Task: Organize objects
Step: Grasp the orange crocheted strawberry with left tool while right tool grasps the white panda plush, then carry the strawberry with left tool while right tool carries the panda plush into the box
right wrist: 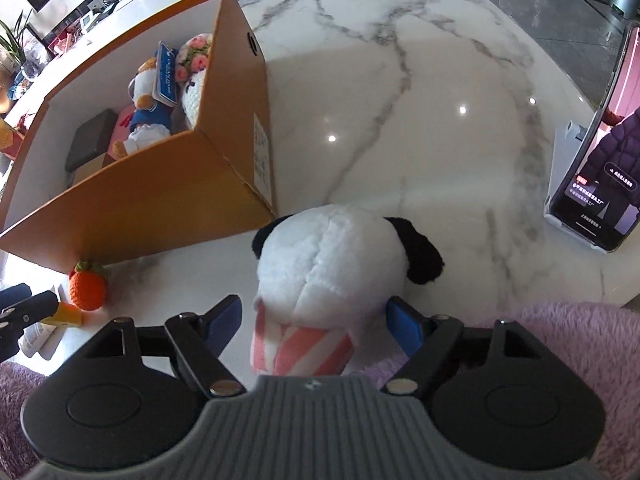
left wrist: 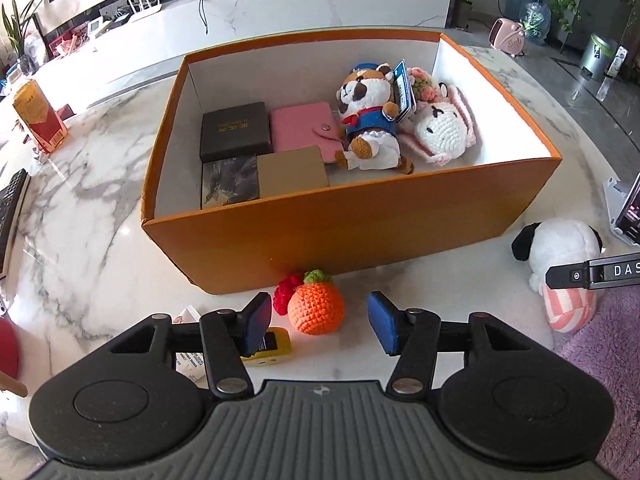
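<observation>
Left gripper (left wrist: 320, 326) is hanging spread wide over the crochet orange (left wrist: 316, 308), which is sitting at 6 o'clock of the orange box (left wrist: 360, 224). Right gripper (right wrist: 314, 324) is gaping around the white plush dog (right wrist: 332, 264), pads (right wrist: 404, 330) not squeezing it.
</observation>
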A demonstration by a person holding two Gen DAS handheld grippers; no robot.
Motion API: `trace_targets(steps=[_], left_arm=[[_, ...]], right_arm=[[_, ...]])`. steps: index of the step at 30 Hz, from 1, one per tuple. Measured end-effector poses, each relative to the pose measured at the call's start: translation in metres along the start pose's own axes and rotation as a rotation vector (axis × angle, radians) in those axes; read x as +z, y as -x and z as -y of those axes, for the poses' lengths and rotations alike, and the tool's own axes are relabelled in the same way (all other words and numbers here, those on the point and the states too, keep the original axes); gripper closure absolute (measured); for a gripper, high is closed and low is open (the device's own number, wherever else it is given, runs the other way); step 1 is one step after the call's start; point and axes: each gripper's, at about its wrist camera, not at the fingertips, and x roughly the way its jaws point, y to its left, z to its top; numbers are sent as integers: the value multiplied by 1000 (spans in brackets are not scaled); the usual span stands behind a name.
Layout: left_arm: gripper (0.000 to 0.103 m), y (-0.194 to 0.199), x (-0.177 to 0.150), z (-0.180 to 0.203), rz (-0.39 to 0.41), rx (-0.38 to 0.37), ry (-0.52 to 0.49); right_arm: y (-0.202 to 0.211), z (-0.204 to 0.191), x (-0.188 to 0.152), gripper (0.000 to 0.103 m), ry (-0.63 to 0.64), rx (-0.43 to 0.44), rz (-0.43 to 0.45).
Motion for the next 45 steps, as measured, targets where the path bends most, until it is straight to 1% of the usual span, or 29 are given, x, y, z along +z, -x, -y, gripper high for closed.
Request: trace_targets(steps=[2,3,5,8,9,12,15,22,25,29,32,36,41,45], left_arm=[[41,-9,3,1,-34,3,8],[42,-13,5,1,-50,4,12],[46,-22,6,2,-80,18,11],[50,-34,8,3,-119,48,14],[52,-38,9,3,-130,50,18],[52,-47,11,2,-158,40,31],[52,-54,11,3,-176,47,39],[56,-55,11,2,-175,48,57],[57,-51,10,0,-159,34,75],[57,-32,8,-1,-106,12,94],[57,-11,6,-1,-71,-36,106],[57,22,3,1,-21,-102,101],[57,61,7,3,53,-182,87],[57,87,21,0,121,-228,78]], right_arm=[[-7,0,1,23,-8,-8,-13],[-11,1,2,25,-8,-12,-18],[-16,1,2,27,-3,-10,-21],[-18,-1,2,29,20,-7,-10],[-19,-2,2,30,30,-9,-10],[-22,-4,1,31,49,-14,-9],[-24,-5,1,31,57,-16,-10],[-23,-8,0,33,66,-17,-10],[-21,-11,-2,35,83,-24,-11],[-10,-15,-9,36,110,-34,-1],[4,-20,-14,37,143,-45,22],[29,-28,-19,38,198,-28,60],[68,-44,-22,38,330,31,129],[96,-60,-10,38,479,77,192]])
